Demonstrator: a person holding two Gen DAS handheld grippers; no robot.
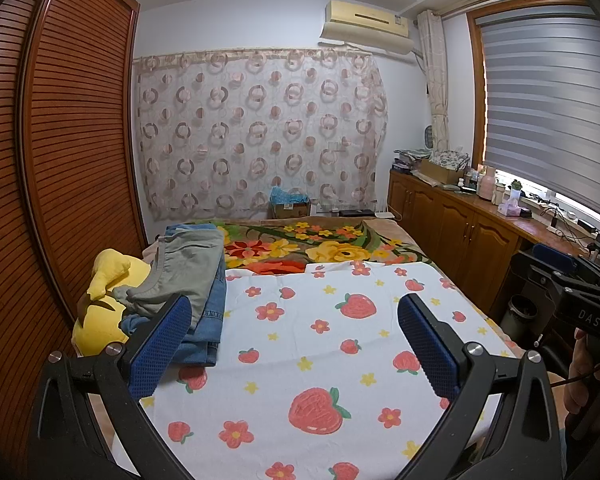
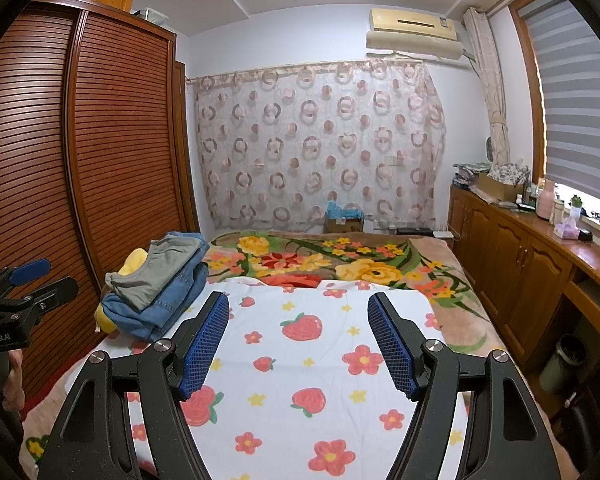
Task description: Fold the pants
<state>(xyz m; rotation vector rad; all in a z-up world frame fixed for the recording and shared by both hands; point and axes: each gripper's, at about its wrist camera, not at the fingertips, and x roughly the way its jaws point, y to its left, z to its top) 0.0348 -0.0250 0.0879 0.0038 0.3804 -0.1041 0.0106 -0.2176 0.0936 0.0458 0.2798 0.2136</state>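
1. Denim and grey cloth lying stacked at the far left of the bed: folded grey pants (image 1: 188, 264) resting on top of folded blue jeans (image 1: 204, 320), partly over a yellow plush toy (image 1: 100, 304) beside the slatted wardrobe (image 1: 60, 160).
2. Hovering just right of that pile, the left gripper (image 1: 294, 344), jaws spread wide and holding nothing; its left blue pad (image 1: 162, 348) overlapping the stack's near edge in the left wrist view, contact impossible to tell.
3. Lying bare between those jaws, the strawberry-print sheet (image 1: 320, 360).
4. Floating over the same sheet further right, the right gripper (image 2: 298, 344), jaws likewise wide apart and gripping nothing; pile sitting well left of and beyond its left pad (image 2: 204, 348).
5. Spreading beyond the sheet, a floral blanket (image 2: 340, 260); running along the right wall, wooden cabinets (image 2: 512, 264).
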